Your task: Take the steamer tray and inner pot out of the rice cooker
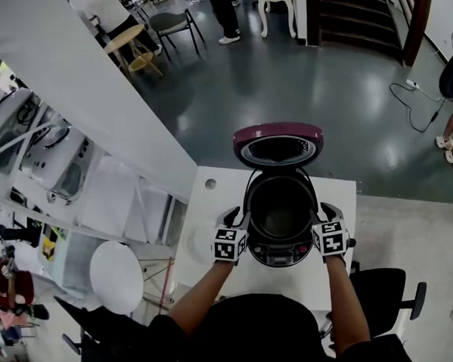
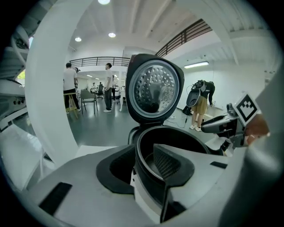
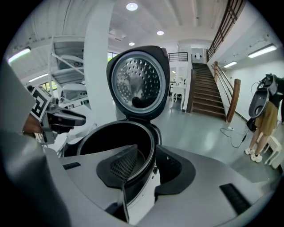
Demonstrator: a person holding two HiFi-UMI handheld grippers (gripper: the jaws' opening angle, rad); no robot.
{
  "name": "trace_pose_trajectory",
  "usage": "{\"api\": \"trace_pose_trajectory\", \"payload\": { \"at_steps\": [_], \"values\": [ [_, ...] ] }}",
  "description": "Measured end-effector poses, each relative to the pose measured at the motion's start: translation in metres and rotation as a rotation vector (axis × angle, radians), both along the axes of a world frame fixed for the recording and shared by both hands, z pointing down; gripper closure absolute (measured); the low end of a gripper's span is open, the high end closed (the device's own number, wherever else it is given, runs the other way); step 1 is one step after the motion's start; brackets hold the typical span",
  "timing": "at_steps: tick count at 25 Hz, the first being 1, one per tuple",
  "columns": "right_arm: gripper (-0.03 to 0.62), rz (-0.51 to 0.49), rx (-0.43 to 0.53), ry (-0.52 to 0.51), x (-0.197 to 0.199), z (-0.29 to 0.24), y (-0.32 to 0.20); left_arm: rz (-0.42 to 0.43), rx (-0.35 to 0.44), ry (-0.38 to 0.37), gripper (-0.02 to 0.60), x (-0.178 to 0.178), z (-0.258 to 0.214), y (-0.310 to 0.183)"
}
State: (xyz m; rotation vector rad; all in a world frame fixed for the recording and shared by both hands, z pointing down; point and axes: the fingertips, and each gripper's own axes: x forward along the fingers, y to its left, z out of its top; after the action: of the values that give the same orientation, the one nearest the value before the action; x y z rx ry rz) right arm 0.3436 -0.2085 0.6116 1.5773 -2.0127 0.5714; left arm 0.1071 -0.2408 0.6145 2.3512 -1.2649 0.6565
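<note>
The open, dark, round rice cooker (image 1: 282, 253) is straddled at its rim by the left gripper (image 1: 238, 215) and the right gripper (image 1: 323, 209), both jaw pairs spread.

The rice cooker (image 1: 282, 252) has a dark interior whose contents cannot be made out.

The person is stretching the left forearm (image 1: 198, 295) and right forearm (image 1: 345, 299) forward, roughly parallel. The left gripper (image 1: 236, 217) and right gripper (image 1: 324, 211) are tilting forward and down, level with each other. Each is holding its jaws apart, straddling the rice cooker (image 1: 282, 253) rim, one jaw inside, one outside, without pressing.
</note>
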Motion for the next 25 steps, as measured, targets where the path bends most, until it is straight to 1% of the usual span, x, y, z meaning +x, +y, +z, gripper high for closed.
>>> {"api": "trace_pose_trajectory", "payload": {
  "at_steps": [2,5,7,9,10,12,15,17,20,23,25],
  "values": [
    [0.490,-0.020,-0.036,-0.021,-0.004,0.009,-0.004,0.013,-0.022,-0.014,0.455,0.003,0.008,-0.004],
    [0.490,-0.022,-0.091,-0.087,-0.009,0.024,-0.007,0.023,-0.049,-0.034,0.451,0.007,0.019,-0.011],
    [0.487,-0.017,-0.130,-0.107,-0.011,0.034,-0.008,0.036,-0.050,-0.087,0.451,0.008,0.026,-0.014],
    [0.487,-0.015,-0.153,-0.080,-0.012,0.042,-0.009,0.050,-0.033,-0.157,0.451,0.008,0.032,-0.016],
    [0.487,-0.015,-0.159,-0.061,-0.012,0.044,-0.010,0.053,-0.035,-0.170,0.451,0.008,0.035,-0.016],
    [0.487,-0.010,-0.165,-0.031,-0.011,0.046,-0.012,0.046,-0.056,-0.153,0.451,0.009,0.038,-0.018],
    [0.487,0.014,-0.177,-0.034,-0.007,0.054,-0.013,0.046,-0.079,-0.129,0.451,0.013,0.042,-0.019],
    [0.488,0.033,-0.179,-0.028,-0.004,0.056,-0.013,0.057,-0.091,-0.126,0.451,0.015,0.045,-0.018],
    [0.497,0.034,-0.179,-0.006,-0.003,0.057,-0.016,0.066,-0.117,-0.129,0.451,0.017,0.052,-0.019],
    [0.507,0.038,-0.177,0.005,-0.003,0.057,-0.017,0.053,-0.132,-0.133,0.472,0.016,0.057,-0.021],
    [0.511,0.044,-0.172,0.011,-0.002,0.057,-0.018,0.039,-0.134,-0.121,0.477,0.015,0.057,-0.022]
  ]
}}
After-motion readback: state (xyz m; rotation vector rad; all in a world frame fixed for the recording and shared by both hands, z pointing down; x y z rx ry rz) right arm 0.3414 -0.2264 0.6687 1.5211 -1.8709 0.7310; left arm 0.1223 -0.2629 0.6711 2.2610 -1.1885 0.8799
